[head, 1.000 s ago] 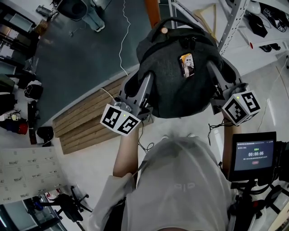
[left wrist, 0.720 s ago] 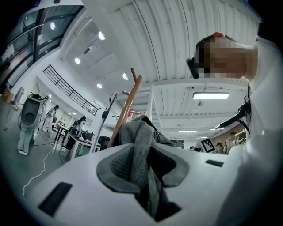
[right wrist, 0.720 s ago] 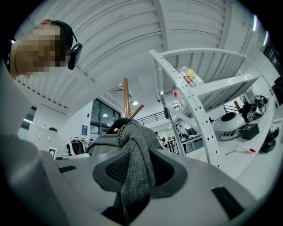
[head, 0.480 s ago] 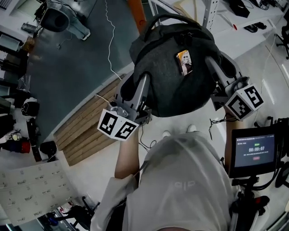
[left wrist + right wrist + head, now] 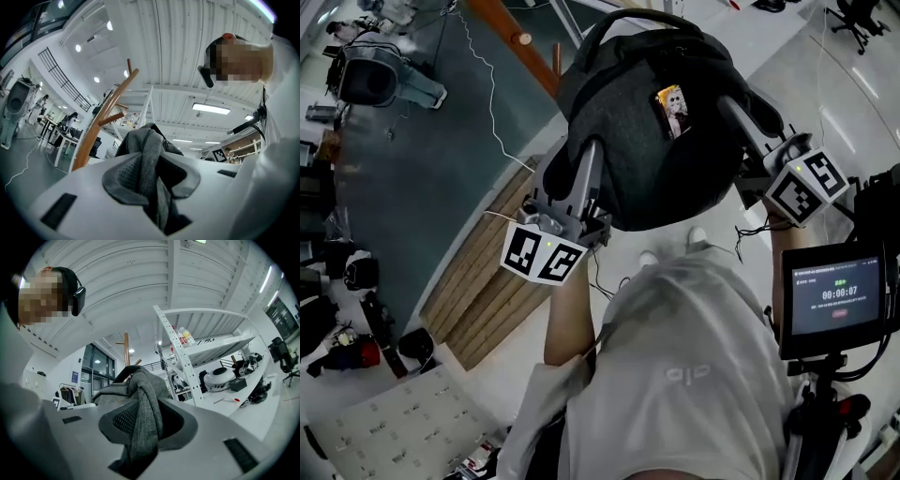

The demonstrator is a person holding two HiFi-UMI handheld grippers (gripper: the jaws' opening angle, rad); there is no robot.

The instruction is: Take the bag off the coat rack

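Head view showed the dark grey bag (image 5: 652, 131) held up in the air, spanning the gap between both grippers and carried just ahead of their marker cubes. The left gripper (image 5: 592, 157) was closed to a narrow gap on a fold of the bag's grey cloth on its side, and the left gripper view showed that cloth (image 5: 151, 154) pinched between its pads. The right gripper (image 5: 731, 105) was clamped the same way on the far side, with a bunched fold (image 5: 143, 413) running down through its jaws. The coat rack (image 5: 520, 42) stood beyond and outward of the left gripper; its wooden pole (image 5: 101, 124) and pegs looked apart from the bag, so the lift off the peg seemed done and the carrying-away step was in hand. The next move probably called for keeping both grips firm and drawing the bag back toward the body, level, so neither fold slipped. Open floor (image 5: 431, 169) lay below and outward of the left gripper, giving free room there. Outward of the right gripper a white shelf frame (image 5: 180, 352) stood near, and a small screen (image 5: 830, 300) sat close behind it, so that side was tighter. A loose white cable (image 5: 492, 103) trailed on the floor past the rack.
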